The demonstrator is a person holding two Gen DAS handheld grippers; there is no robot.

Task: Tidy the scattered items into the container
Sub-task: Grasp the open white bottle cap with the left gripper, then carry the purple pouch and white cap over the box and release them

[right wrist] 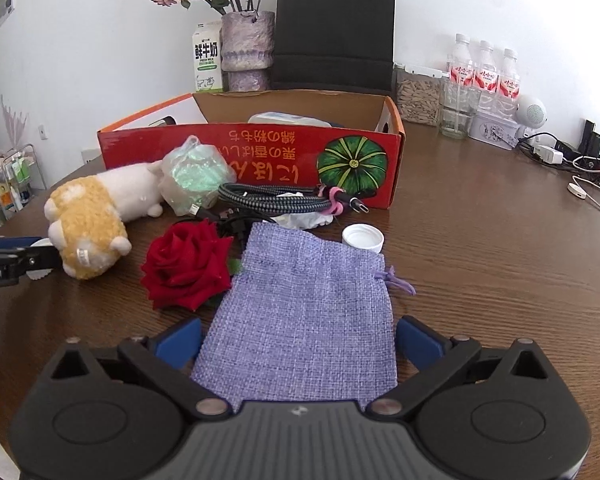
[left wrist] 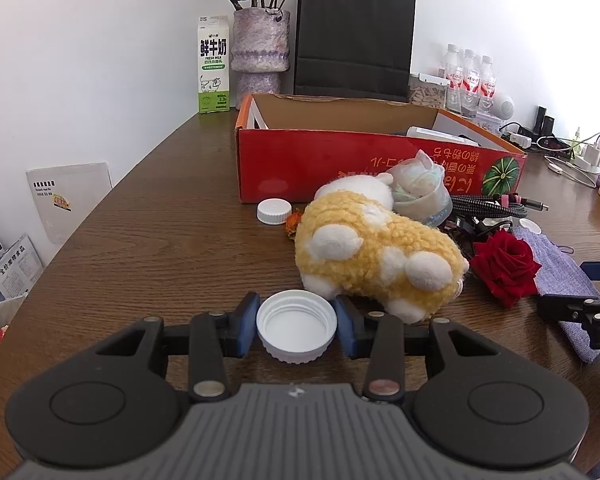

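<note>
Left wrist view: left tongs (left wrist: 296, 330) closed on white bottle cap (left wrist: 296, 325), open side up, blue pads pressing both sides, low over table (left wrist: 148, 240). Yellow-white plush toy (left wrist: 374, 256) just beyond; red cardboard box (left wrist: 340, 164) behind it.

Right wrist view: right tongs (right wrist: 298, 342) spread wide, straddling purple burlap pouch (right wrist: 304, 308) lying flat on table; pads apart from fabric. Red rose (right wrist: 188, 264) just left of pouch; second white cap (right wrist: 363, 237) beyond pouch.

A brown wooden table (right wrist: 480, 264) carries a red box (right wrist: 260, 160). Before the box lie a plush (right wrist: 92, 220), rose (right wrist: 188, 264), purple pouch (right wrist: 304, 312), cables (right wrist: 276, 200) and white cap (right wrist: 363, 238); behind it, a vase (right wrist: 246, 52) and milk carton (right wrist: 207, 62).
</note>
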